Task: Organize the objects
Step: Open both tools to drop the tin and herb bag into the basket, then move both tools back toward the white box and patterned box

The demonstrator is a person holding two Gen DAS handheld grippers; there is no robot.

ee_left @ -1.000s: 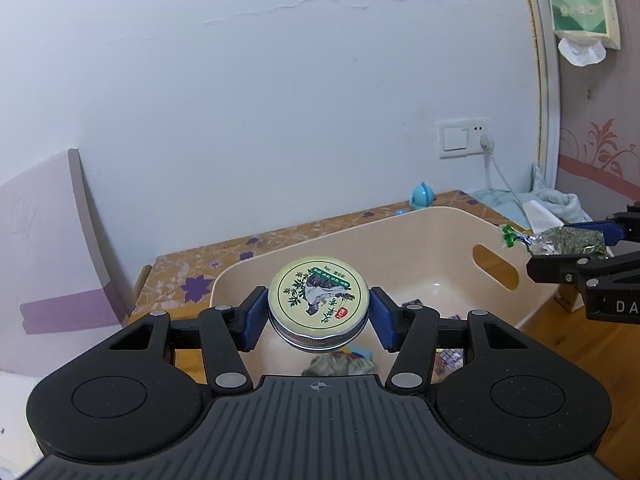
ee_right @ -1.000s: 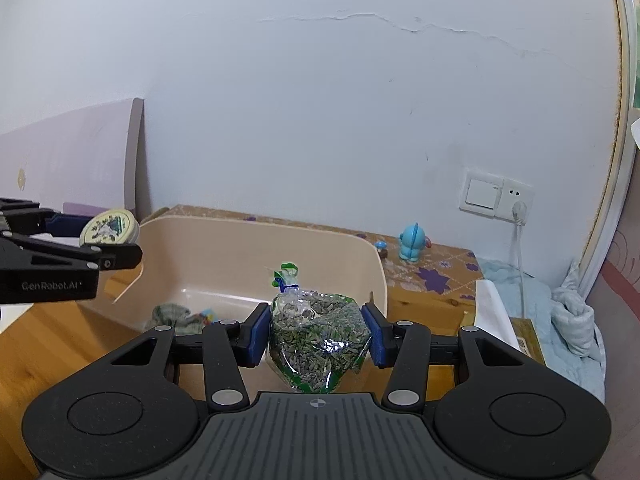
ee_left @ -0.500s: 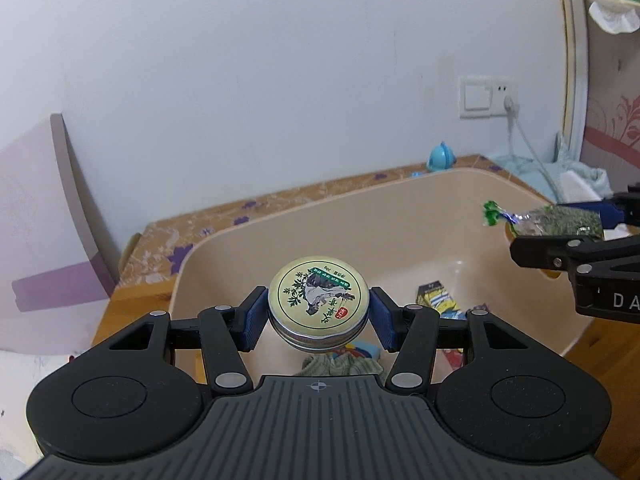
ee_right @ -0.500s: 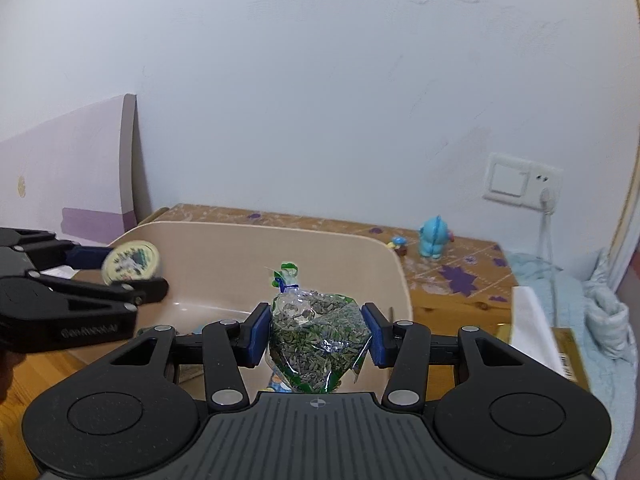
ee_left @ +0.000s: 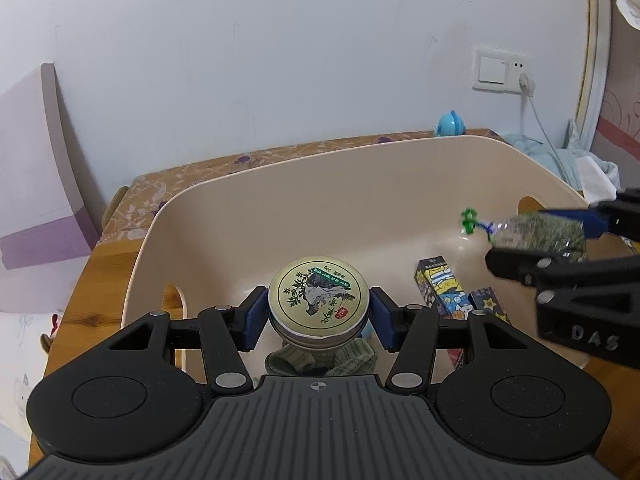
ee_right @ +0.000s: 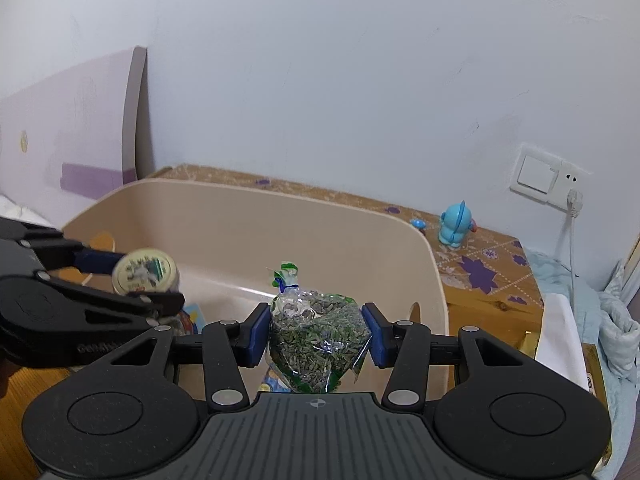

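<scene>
My left gripper (ee_left: 319,317) pinches a round metal tin (ee_left: 318,305) by its rim, lid up, low in the middle of the left view. My right gripper (ee_right: 317,334) squeezes a clear plastic bag of dried herbs (ee_right: 316,338), low centre in its own view, knotted neck pointing up. Both hang over the open beige tub (ee_left: 304,208) — the tin toward its left end, the bag toward its right.

The risk I see is with the tin: smooth curved metal between two flat blue pads (ee_left: 253,319) gives only narrow contact, so a tilt or a jolt could roll it out, and I judge it would fall on edge and clatter among the things below. The bag is soft and crinkly; its loose filling can shift under the squeeze, so it may sag or slide out, and the thin film could snag on a pad edge. Releasing both at once, this near each other, could also make my grippers knock together.

Under the tin lies a ribbed green knit cloth (ee_left: 320,358); right of it, printed cardboard boxes (ee_left: 444,288) lie on the glossy, rounded tub floor.
</scene>
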